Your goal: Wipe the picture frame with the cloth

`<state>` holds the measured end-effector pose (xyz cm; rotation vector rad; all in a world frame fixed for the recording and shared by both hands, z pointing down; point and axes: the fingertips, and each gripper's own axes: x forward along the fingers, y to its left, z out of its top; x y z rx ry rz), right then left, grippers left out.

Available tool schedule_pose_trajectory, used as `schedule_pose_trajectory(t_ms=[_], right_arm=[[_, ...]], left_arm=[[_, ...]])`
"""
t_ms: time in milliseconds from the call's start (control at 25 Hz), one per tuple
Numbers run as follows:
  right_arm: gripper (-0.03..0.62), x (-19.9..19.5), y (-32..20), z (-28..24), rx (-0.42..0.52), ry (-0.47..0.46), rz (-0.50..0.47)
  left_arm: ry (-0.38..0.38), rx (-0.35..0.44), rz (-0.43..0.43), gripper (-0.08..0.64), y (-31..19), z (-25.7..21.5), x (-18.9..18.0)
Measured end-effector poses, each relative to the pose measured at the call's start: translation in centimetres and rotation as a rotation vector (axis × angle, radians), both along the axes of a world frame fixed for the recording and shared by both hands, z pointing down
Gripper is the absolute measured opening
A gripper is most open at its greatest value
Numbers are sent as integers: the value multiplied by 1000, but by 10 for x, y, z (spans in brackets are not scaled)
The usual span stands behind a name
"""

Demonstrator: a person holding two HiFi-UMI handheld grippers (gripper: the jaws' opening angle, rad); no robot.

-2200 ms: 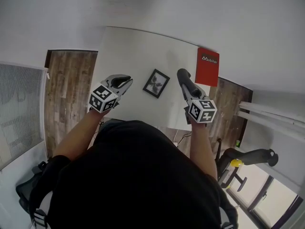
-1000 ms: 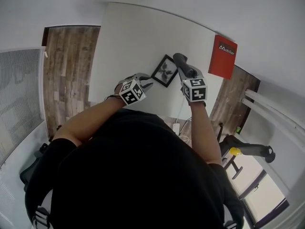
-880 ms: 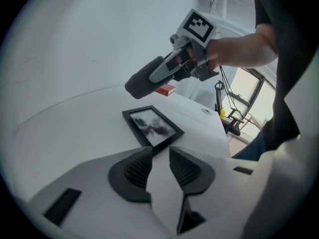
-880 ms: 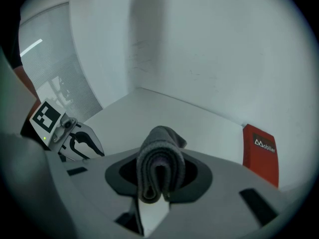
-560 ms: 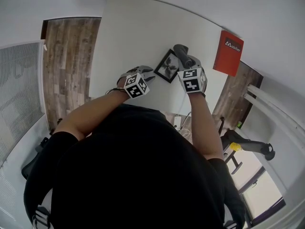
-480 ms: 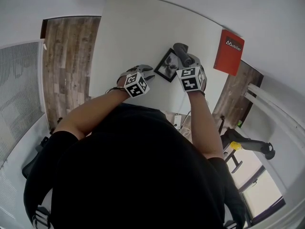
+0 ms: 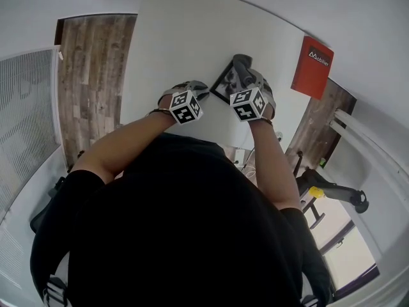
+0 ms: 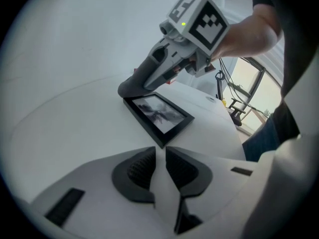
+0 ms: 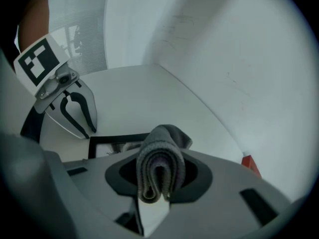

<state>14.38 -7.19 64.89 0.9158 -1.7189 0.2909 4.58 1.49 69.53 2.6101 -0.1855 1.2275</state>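
Picture frame [image 7: 222,85] partly hidden behind right claw [image 9: 162,179] and cloth [image 9: 162,153]

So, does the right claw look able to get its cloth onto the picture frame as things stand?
Probably yes. The right claw is shut on the folded grey cloth and hangs close over one end of the picture frame, which lies flat. Nothing stands between them.

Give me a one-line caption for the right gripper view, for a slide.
Right gripper holding a folded grey cloth, black picture frame lying on the white table beyond.
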Motion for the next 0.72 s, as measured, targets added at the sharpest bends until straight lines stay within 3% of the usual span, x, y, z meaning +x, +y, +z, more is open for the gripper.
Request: schedule_pose_trajectory(t_ms=[160,720], right_arm=[[106,-7,9,7,-14,-7,-19],[106,-21,35,13,-55,-43,-46]], left_arm=[[-30,-14,5,37,-4,1,0],[-48,49,58,38,-2,2,0]])
